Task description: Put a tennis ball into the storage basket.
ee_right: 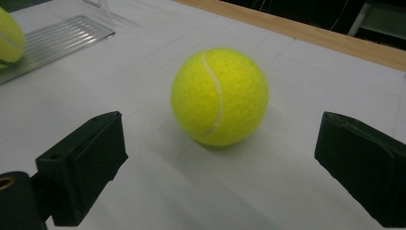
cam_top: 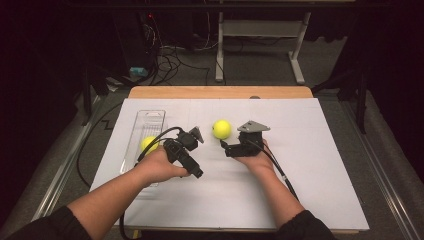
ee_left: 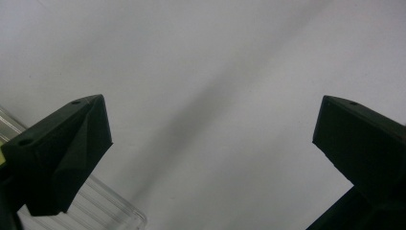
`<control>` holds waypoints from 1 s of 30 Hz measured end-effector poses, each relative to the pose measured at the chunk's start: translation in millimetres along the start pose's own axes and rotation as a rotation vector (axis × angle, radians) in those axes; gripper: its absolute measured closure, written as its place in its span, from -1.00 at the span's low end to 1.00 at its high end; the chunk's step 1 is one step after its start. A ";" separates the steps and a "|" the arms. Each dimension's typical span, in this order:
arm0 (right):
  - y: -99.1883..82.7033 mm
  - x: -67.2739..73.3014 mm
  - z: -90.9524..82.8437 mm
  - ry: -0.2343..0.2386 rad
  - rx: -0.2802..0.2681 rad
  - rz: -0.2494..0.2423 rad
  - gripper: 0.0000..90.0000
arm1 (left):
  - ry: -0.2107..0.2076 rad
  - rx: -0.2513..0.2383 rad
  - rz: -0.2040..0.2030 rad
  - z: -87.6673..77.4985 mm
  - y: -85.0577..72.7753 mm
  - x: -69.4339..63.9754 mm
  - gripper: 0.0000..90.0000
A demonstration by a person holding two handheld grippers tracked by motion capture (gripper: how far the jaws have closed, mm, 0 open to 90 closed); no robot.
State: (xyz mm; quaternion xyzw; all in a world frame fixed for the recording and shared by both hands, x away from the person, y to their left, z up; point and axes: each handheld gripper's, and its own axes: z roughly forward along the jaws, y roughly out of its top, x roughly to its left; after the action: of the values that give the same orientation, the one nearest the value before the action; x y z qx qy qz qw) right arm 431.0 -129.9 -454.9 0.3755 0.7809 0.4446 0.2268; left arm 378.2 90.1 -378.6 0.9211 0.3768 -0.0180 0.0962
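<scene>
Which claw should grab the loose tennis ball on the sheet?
Right claw: the tennis ball sits just ahead, centred between its open jaws. The left claw faces bare white sheet.

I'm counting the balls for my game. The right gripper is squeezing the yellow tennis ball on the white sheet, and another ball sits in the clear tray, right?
Not quite. The right gripper isn't squeezing the tennis ball: in the right gripper view its jaws stand open with the ball ahead of them, untouched. The other ball does sit in the clear tray.
</scene>
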 end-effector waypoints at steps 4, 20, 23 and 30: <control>7.1 -0.7 17.0 -0.006 0.030 0.003 -0.88 | -0.002 0.002 0.012 -0.6 -0.5 -1.7 -0.99; 18.2 -1.1 51.0 -0.014 0.117 0.010 -0.58 | -0.013 -0.014 0.012 -2.3 -3.2 0.4 -0.99; 17.0 -2.6 52.8 -0.011 0.124 0.021 -0.49 | -0.015 -0.016 0.012 -2.1 -2.9 0.6 -0.99; 17.2 1.1 51.5 -0.019 0.124 0.005 -0.41 | -0.019 -0.013 0.017 -0.4 -1.5 -0.1 -0.99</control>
State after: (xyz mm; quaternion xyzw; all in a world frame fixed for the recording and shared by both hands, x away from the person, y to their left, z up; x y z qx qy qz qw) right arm 472.3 -96.5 -465.9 0.3949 0.8040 0.3922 0.2093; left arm 377.0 91.2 -378.4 0.9234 0.3683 -0.0232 0.1060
